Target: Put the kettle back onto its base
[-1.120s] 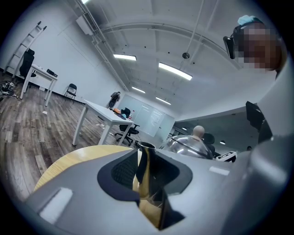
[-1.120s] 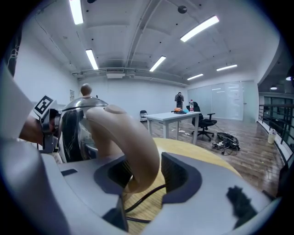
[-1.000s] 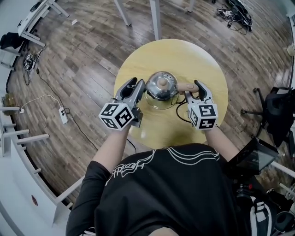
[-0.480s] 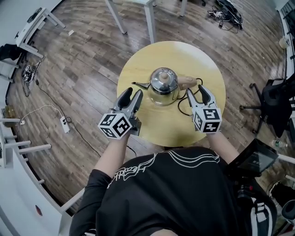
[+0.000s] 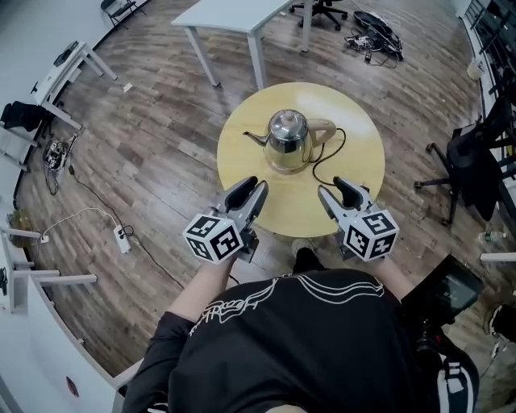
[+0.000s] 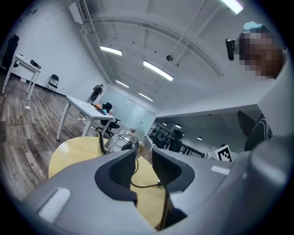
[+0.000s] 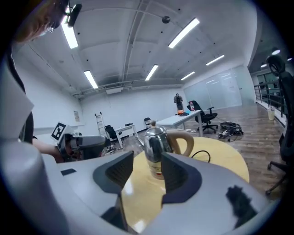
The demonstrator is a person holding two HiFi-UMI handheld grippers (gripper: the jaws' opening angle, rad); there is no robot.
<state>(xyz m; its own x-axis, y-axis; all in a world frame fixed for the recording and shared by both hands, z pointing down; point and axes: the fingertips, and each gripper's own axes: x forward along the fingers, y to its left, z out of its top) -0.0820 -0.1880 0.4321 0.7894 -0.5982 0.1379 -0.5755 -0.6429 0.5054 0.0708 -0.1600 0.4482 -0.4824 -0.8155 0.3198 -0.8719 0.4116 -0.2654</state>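
A shiny steel kettle (image 5: 288,137) with a beige handle stands upright on its base (image 5: 288,167) in the middle of the round yellow table (image 5: 359,173). A black cord (image 5: 326,168) loops from the base across the tabletop. My left gripper (image 5: 251,192) hovers at the table's near edge, well short of the kettle; its jaws are closing with nothing between them. My right gripper (image 5: 336,190) is open and empty, level with the left one. The left gripper view shows the kettle (image 6: 120,140) beyond the left gripper (image 6: 143,155). In the right gripper view the kettle (image 7: 156,144) stands past the right gripper (image 7: 148,161).
A white desk (image 5: 234,16) stands beyond the round table. A black office chair (image 5: 476,169) is at the right, close to the table. Cables and a power strip (image 5: 122,238) lie on the wooden floor at the left.
Both grippers have drawn back from the kettle's sides toward the person and risen. The kettle has stayed where it was on the table.
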